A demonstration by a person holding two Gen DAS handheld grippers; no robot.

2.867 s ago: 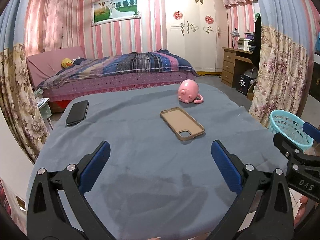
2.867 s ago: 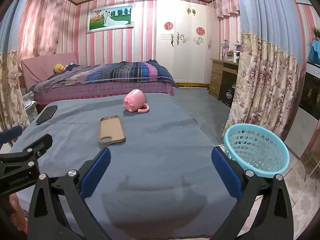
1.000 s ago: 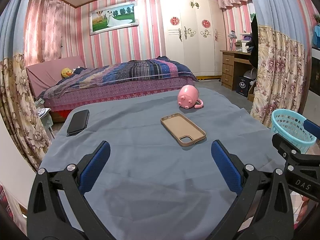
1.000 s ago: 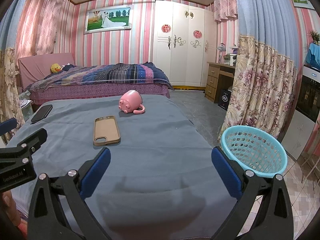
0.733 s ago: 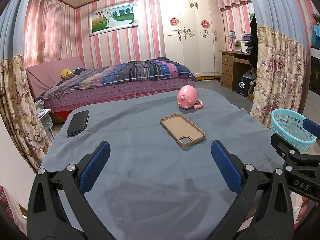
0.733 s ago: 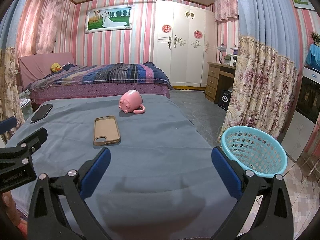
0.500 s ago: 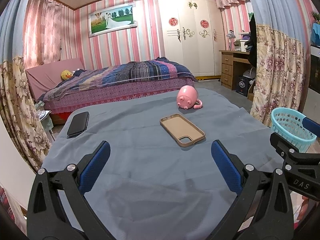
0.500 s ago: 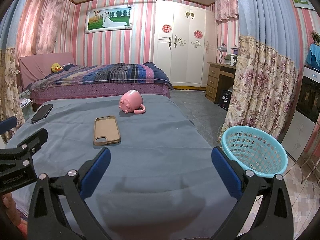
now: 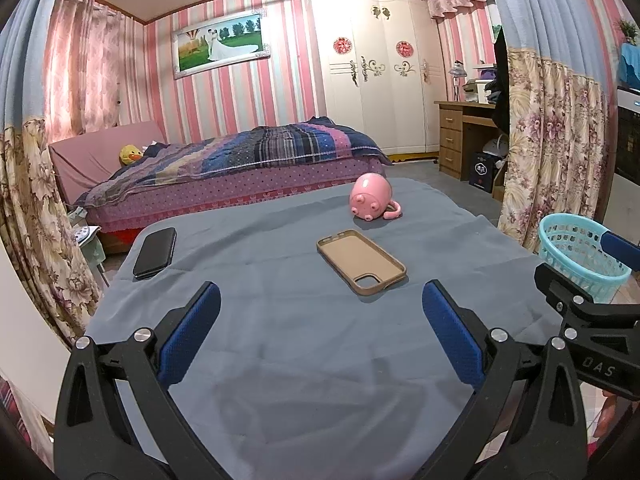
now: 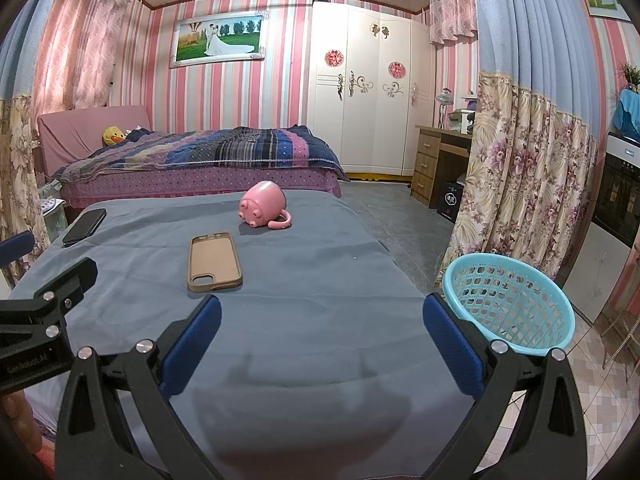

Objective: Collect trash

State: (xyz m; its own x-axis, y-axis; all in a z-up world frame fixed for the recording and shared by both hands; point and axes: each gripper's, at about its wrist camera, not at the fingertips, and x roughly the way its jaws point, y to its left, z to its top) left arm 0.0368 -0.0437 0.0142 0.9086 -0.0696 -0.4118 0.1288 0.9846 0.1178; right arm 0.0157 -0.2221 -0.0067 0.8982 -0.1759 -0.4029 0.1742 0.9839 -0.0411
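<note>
Little has moved since 2.9 s ago: both views have tipped up slightly, so I now see more ceiling, while every object sits where it was.

From the left wrist view, my left gripper (image 9: 320,328) hangs spread wide above the near part of the tabletop (image 9: 280,344), holding nothing. Ahead lies a tan phone case (image 9: 361,261), with a pink pig mug (image 9: 371,197) on its side beyond it and a black phone (image 9: 155,252) near the far left edge. I see the right gripper's body at the right edge, in front of the turquoise basket (image 9: 576,252).

From the right wrist view, my right gripper (image 10: 322,328) is likewise spread and empty. That basket stands on the floor just off the tabletop's right side; I cannot make out any trash in it.
</note>
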